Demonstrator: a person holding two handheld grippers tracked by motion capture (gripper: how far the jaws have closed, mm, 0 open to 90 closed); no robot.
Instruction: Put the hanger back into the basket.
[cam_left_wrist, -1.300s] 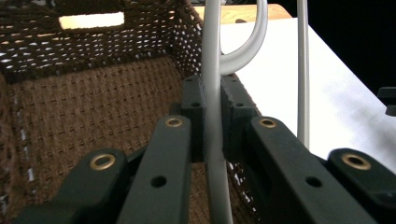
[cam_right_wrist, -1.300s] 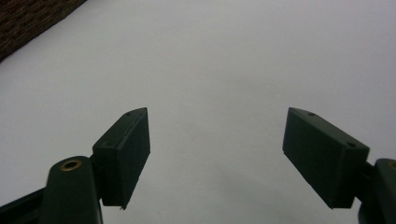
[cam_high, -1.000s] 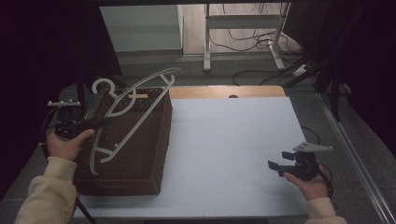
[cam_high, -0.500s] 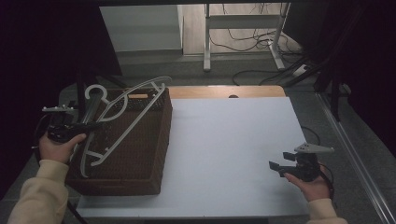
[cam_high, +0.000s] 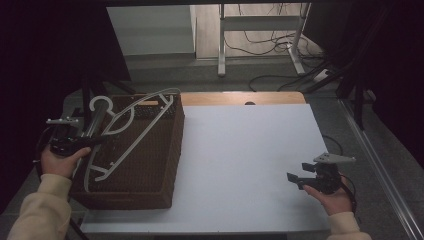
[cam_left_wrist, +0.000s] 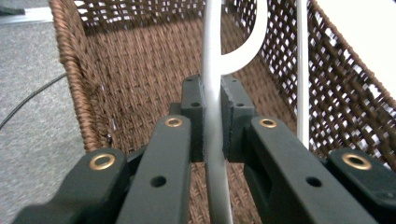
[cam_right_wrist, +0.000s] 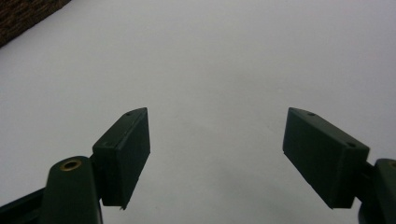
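White plastic hanger runs straight out between the left gripper fingers, clamped on its rod, long axis slanting over the wicker basket, hook toward the far left. Right gripper fingers stand wide and empty over the bench, well apart.

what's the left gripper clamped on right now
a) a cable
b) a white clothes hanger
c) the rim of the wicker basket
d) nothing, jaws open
b: in the left gripper view the left gripper has its jaws shut on the white clothes hanger, held over the wicker basket.
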